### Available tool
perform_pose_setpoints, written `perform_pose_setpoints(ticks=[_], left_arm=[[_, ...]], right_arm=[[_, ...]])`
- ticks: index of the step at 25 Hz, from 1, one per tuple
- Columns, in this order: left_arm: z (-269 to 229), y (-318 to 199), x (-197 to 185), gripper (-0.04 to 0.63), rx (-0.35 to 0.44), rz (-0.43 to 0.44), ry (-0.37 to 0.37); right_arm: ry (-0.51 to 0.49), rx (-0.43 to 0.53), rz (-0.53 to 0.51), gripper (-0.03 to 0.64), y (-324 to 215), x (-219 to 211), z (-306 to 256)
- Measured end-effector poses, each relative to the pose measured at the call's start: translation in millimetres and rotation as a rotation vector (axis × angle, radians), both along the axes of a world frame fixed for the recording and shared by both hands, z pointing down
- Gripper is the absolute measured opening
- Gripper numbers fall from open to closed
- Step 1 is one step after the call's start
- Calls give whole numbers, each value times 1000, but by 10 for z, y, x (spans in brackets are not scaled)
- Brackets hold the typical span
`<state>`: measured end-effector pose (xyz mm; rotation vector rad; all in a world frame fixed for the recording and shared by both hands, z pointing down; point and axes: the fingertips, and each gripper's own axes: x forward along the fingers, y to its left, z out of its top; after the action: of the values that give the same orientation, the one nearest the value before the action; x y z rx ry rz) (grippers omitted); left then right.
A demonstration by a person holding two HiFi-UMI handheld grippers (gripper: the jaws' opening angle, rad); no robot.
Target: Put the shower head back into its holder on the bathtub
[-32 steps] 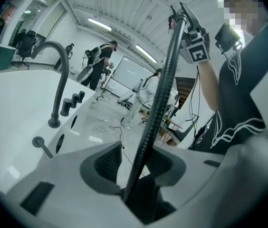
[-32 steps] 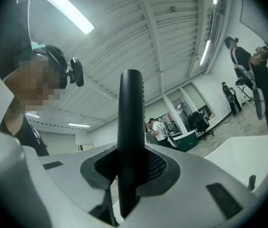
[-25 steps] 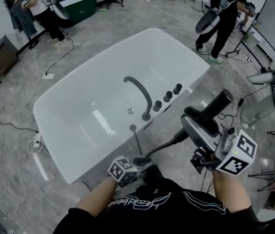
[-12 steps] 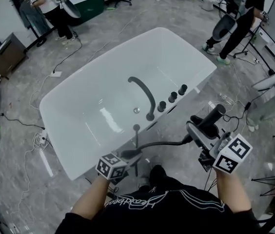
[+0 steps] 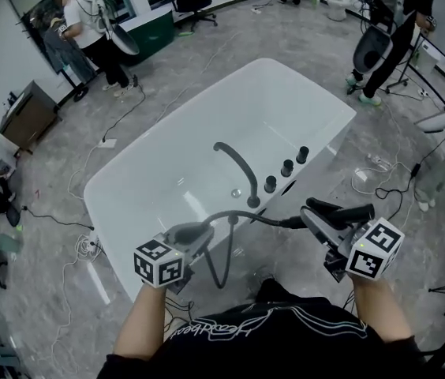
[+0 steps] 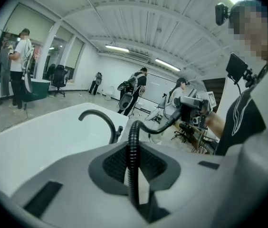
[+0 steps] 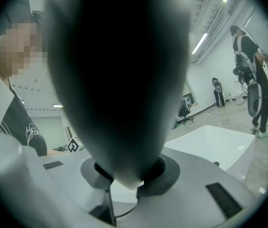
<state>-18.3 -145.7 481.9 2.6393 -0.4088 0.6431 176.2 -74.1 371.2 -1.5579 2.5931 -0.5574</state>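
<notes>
1. The person is standing at the near long side of a white tub (image 5: pixel 286 93), working a gripper in each hand.
2. The right gripper (image 5: pixel 323 221) is grasping the dark shower head (image 5: pixel 350 212). The right gripper view shows its jaws clamping the head's (image 7: pixel 119 80) narrow end, and they have just been tightening a little on it.
3. The shower head is lying roughly level in the air, outside the tub's near rim. It is sitting just this side of the three knobs (image 5: pixel 286 167) and is not touching the tub.
4. The left gripper (image 5: pixel 193 233) is clenching the black ribbed hose (image 5: pixel 246 215). The left gripper view shows the hose (image 6: pixel 133 141) running up between the pads of this gripper (image 6: pixel 133 167), pinched there.
5. From the left jaws the hose is arching across to the shower head at the right gripper. A slack loop is hanging below, in front of the tub's outer wall.
6. A dark curved spout (image 5: pixel 237 164) is rising from the near rim beside the knobs and bending over the basin.
7. Two people are standing on the grey floor beyond the tub, one (image 5: pixel 96 30) at far left and one (image 5: pixel 388 22) at far right. Cables are trailing across the floor (image 5: pixel 65 180).
8. I cannot pick out the holder with certainty.
</notes>
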Motion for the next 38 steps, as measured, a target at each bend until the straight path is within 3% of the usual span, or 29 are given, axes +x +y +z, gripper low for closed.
perform_pose_setpoints(ticks=[9, 16, 29, 33, 38], left_arm=[[-627, -437, 54, 38, 128, -20, 22], [-1082, -889, 312, 38, 252, -8, -16], [-1816, -1205, 699, 38, 479, 70, -15], [-1786, -1241, 784, 38, 503, 77, -19], [-1510, -1298, 852, 38, 469, 60, -18]], right_arm=[[-35, 46, -26, 97, -124, -91, -193], [-62, 90, -46, 97, -357, 58, -468], [-116, 190, -8, 97, -404, 163, -863], [-95, 199, 2, 97, -415, 175, -839], [-76, 164, 22, 97, -463, 250, -668]])
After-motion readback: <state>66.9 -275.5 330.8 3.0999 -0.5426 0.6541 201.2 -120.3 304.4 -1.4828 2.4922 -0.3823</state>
